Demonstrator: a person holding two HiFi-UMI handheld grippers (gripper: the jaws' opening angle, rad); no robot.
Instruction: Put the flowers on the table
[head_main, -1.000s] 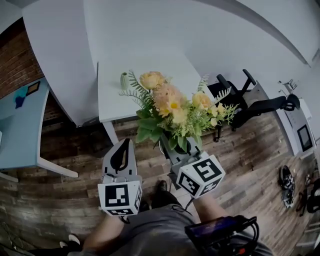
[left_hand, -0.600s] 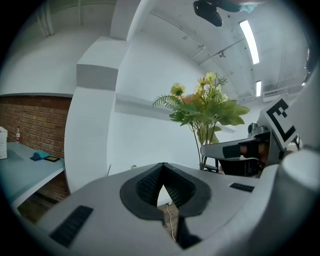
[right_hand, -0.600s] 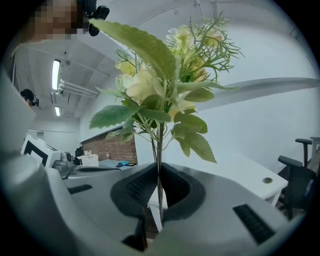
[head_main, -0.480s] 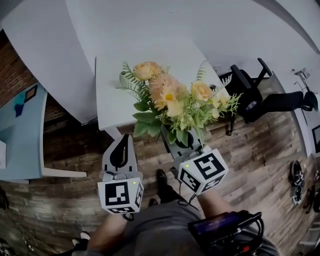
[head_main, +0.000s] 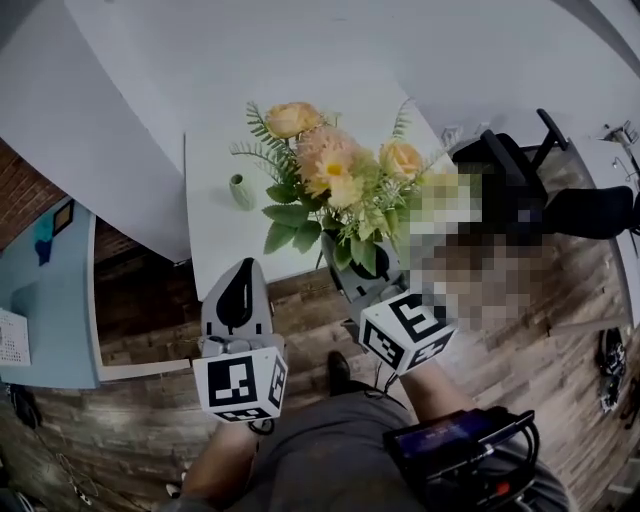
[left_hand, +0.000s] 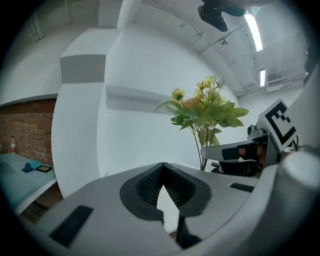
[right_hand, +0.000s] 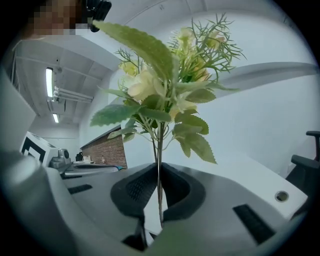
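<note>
A bouquet (head_main: 335, 185) of peach and yellow flowers with green leaves stands upright over the near edge of the white table (head_main: 215, 235). My right gripper (head_main: 352, 278) is shut on its thin stems (right_hand: 159, 195), its jaws partly hidden under the leaves. In the right gripper view the blooms (right_hand: 165, 80) rise straight above the jaws. My left gripper (head_main: 242, 268) hangs to the left of the bouquet, before the table edge, shut with nothing in it (left_hand: 162, 165). The left gripper view shows the bouquet (left_hand: 205, 110) and the right gripper (left_hand: 250, 152) at the right.
A small pale green vase (head_main: 240, 190) stands on the white table, left of the bouquet. A black office chair (head_main: 515, 165) is at the right. At the left stands a light blue table (head_main: 55, 300) by a brick wall (head_main: 25, 190). The floor (head_main: 120, 420) is wood planks.
Both grippers and the bouquet have moved closer to the white table; the flowers now reach over its near edge. The grip on the stems is unchanged.
</note>
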